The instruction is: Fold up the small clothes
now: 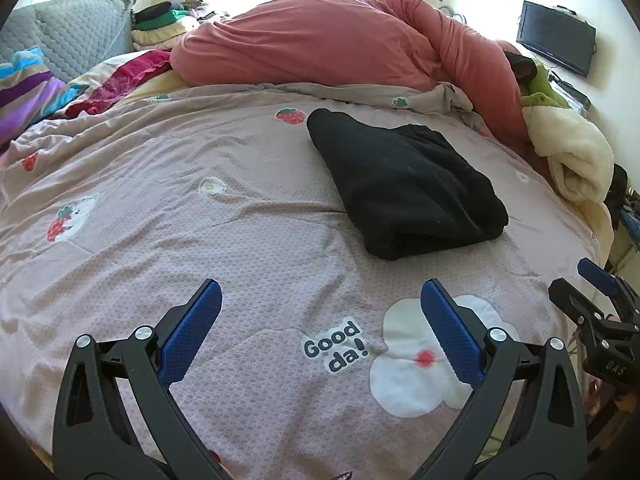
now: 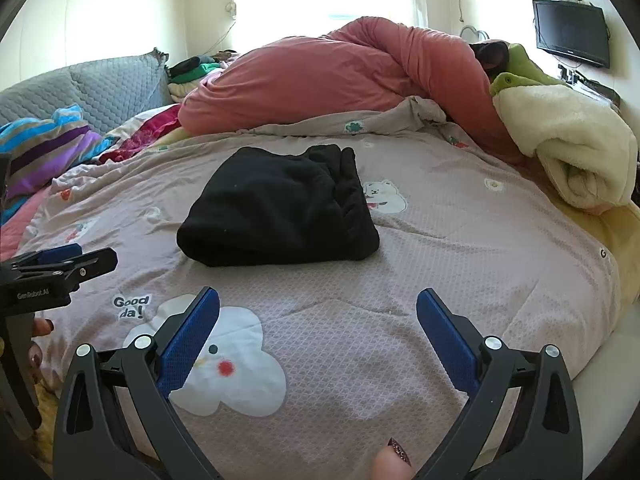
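A black garment (image 1: 404,184) lies folded in a thick bundle on the mauve patterned bedspread (image 1: 200,232); it also shows in the right wrist view (image 2: 280,208). My left gripper (image 1: 320,300) is open and empty, hovering over the bedspread near the bed's front edge, short of the garment. My right gripper (image 2: 318,308) is open and empty, also short of the garment. The right gripper shows at the right edge of the left wrist view (image 1: 592,300). The left gripper shows at the left edge of the right wrist view (image 2: 56,268).
A salmon duvet (image 1: 320,48) is heaped at the back of the bed. A cream blanket (image 1: 572,160) lies at the right. Striped and red cloths (image 1: 40,88) lie at the left, with a grey quilted cushion (image 1: 72,32) behind. A wall TV (image 1: 556,38) hangs at right.
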Action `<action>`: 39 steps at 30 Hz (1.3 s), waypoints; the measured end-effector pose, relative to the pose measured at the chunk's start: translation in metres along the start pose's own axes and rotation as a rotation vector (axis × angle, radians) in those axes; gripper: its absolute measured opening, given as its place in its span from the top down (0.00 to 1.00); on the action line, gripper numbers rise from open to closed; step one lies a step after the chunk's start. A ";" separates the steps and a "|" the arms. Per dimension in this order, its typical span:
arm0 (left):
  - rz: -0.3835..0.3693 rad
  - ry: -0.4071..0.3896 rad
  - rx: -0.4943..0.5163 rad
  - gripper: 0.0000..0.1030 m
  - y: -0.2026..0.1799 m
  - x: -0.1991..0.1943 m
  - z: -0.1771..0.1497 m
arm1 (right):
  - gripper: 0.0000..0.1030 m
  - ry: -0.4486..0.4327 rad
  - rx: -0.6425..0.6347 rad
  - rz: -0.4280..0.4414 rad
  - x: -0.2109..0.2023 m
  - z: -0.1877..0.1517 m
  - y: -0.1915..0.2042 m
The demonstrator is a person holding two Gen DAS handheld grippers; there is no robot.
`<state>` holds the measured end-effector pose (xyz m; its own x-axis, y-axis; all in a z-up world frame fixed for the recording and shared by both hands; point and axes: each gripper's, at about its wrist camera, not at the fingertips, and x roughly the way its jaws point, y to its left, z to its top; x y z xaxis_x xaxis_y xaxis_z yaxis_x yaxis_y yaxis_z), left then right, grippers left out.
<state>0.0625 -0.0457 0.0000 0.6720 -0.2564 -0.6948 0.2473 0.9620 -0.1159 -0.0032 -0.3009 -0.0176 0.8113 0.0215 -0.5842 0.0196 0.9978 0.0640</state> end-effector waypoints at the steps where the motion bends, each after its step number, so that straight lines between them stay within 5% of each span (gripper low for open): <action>1: 0.001 0.001 0.002 0.09 0.000 0.000 0.000 | 0.05 -0.001 0.002 -0.001 0.000 0.000 0.000; 39: 0.040 0.011 -0.011 0.09 0.003 -0.003 -0.001 | 0.05 0.012 -0.012 -0.007 0.002 -0.002 0.003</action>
<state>0.0602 -0.0418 0.0007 0.6733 -0.2172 -0.7067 0.2133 0.9723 -0.0957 -0.0024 -0.2976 -0.0200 0.8039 0.0155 -0.5946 0.0181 0.9986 0.0505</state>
